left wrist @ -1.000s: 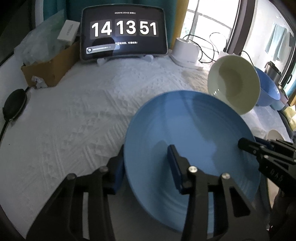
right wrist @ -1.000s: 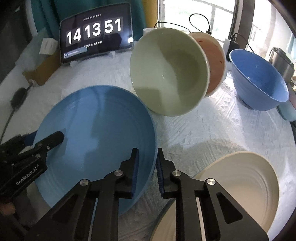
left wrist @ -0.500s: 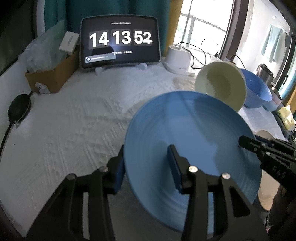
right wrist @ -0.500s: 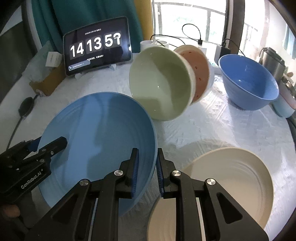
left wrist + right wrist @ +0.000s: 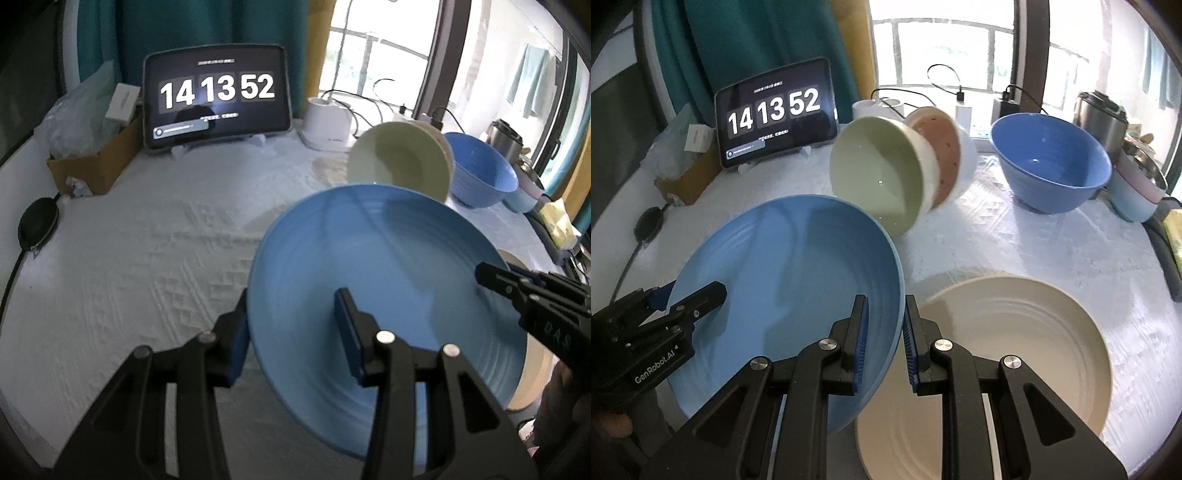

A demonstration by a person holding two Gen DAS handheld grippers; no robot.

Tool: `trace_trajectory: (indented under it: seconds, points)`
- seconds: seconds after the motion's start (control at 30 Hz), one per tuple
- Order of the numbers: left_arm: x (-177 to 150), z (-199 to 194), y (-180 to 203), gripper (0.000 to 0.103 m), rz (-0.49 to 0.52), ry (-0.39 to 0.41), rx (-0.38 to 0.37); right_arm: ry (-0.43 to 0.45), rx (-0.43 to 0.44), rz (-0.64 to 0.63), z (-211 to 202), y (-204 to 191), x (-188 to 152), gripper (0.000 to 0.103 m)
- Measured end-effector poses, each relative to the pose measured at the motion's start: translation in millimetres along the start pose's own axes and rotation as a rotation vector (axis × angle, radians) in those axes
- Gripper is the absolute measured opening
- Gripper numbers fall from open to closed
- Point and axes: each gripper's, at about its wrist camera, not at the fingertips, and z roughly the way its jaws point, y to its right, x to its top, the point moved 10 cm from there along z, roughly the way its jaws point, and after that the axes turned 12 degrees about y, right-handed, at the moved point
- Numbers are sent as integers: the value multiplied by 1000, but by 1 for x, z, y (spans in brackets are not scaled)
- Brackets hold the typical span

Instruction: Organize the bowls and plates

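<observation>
Blue plate [image 5: 783,291] held off the surface [image 5: 147,236] by both tongs: left tongs [image 5: 291,334] clamped on its near-left rim, right tongs [image 5: 884,339] narrow on the opposite rim. Cream plate [image 5: 1015,354] just right and below. Count: two plates, four bowls — green [image 5: 875,173], pink [image 5: 942,155], white [image 5: 967,162] nested tilted, blue [image 5: 1049,158] apart.

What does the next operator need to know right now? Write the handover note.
Left gripper: shut on the blue plate, near-left rim.
Right gripper: shut on the same plate's right rim.
The plate is tilted, held clear of the white cloth.
Cream plate lies flat just right of it.
Green bowl and pink bowl lean tipped behind; blue bowl stands upright.
Done: blue plate picked up.
Left: probably set it on the cream plate, then sort the bowls.
</observation>
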Motion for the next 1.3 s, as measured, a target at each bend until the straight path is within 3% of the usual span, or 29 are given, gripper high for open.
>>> trace_trajectory:
  seconds: [1.3]
  points:
    - [-24, -4, 128, 44, 172, -69, -78, 63, -83, 153, -54, 116, -28, 20]
